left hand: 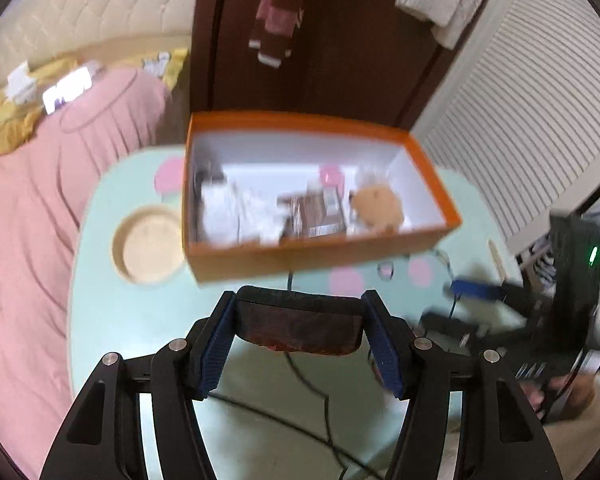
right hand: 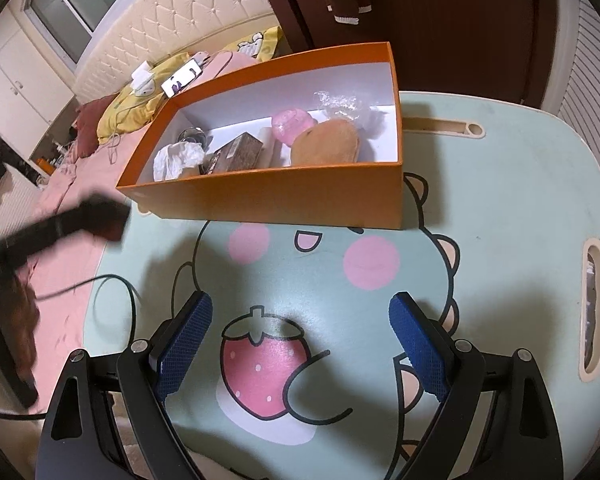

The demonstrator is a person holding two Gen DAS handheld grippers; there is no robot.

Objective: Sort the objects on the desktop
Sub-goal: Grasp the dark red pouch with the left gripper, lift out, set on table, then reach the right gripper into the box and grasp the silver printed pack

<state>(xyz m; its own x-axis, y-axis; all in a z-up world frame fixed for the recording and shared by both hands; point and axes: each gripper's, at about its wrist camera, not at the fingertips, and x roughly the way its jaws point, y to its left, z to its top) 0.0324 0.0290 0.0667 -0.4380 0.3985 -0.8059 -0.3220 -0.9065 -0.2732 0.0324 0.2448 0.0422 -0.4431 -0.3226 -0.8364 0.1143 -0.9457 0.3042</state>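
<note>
Clearly my left claw (left hand: 298, 322) is pinching a dark, flat, rounded-edged object (left hand: 298, 320) crosswise between its blue pads, so the thing hangs level in the air over the near part of the tabletop (left hand: 140, 320); what it is exactly I cannot tell through the blur. I judge it is held by its short ends like this so it can be lowered flat into the orange box (left hand: 300, 256), which sits just beyond it with its open top towards me.

That box already holds the sorted pieces: a tan plush pad (right hand: 326, 142) and a pink round item (right hand: 292, 125) at one end, a brown carton (right hand: 238, 154) in the middle, crumpled white paper (right hand: 176, 160) at the other end. The free floor space looks scarce, so I would aim over the paper or the carton.

My right claw (right hand: 300, 340) stands spread wide and empty, low over the strawberry print, well back from the box; I judge it waits there to stay out of the way. A round wooden dish (left hand: 148, 244) rests just beside the box's left end, and a black cable (left hand: 300, 400) trails across the tabletop under my left claw. A pink-covered bed (left hand: 28, 240) lies to the left of the tabletop.
</note>
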